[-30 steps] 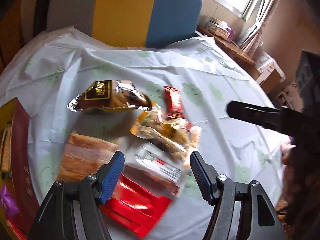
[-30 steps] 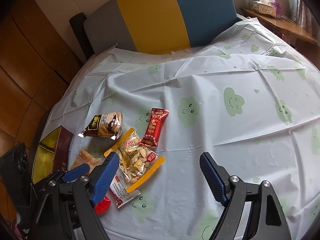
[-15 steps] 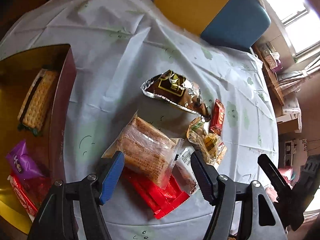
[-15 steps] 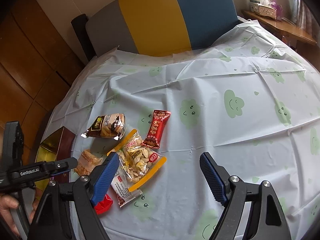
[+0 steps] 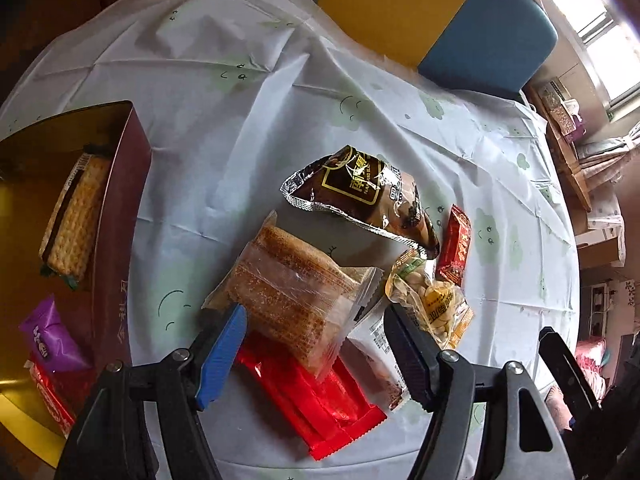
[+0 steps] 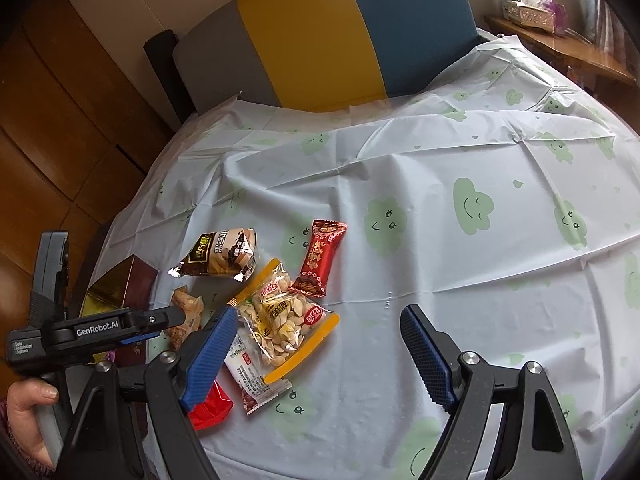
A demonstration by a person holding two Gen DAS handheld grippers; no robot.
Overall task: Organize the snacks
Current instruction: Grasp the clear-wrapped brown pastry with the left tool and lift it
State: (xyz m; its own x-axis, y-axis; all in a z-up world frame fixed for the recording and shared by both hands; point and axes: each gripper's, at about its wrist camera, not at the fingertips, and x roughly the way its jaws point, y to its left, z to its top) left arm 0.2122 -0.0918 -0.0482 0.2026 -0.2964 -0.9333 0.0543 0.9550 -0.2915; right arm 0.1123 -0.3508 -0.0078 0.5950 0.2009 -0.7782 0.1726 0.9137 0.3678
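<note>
- The left gripper (image 5: pixel 316 350) has its jaws spread wide and empty, poised over the snack pile on the worktop (image 5: pixel 240 128).
- Directly ahead of and between those jaws lies the clear-wrapped cake (image 5: pixel 292 294), resting on the red packet (image 5: pixel 320 404), which sits under the jaws.
- Judgement: the cake looks light, soft and crushable, with slick crinkly film; take it across its short sides, gently.
- Left of the jaws stands the maroon box (image 5: pixel 120 216), already holding snacks.
- The right gripper (image 6: pixel 316 354) is also released and empty; the seed bag (image 6: pixel 284 316) lies just ahead of its left jaw.
</note>
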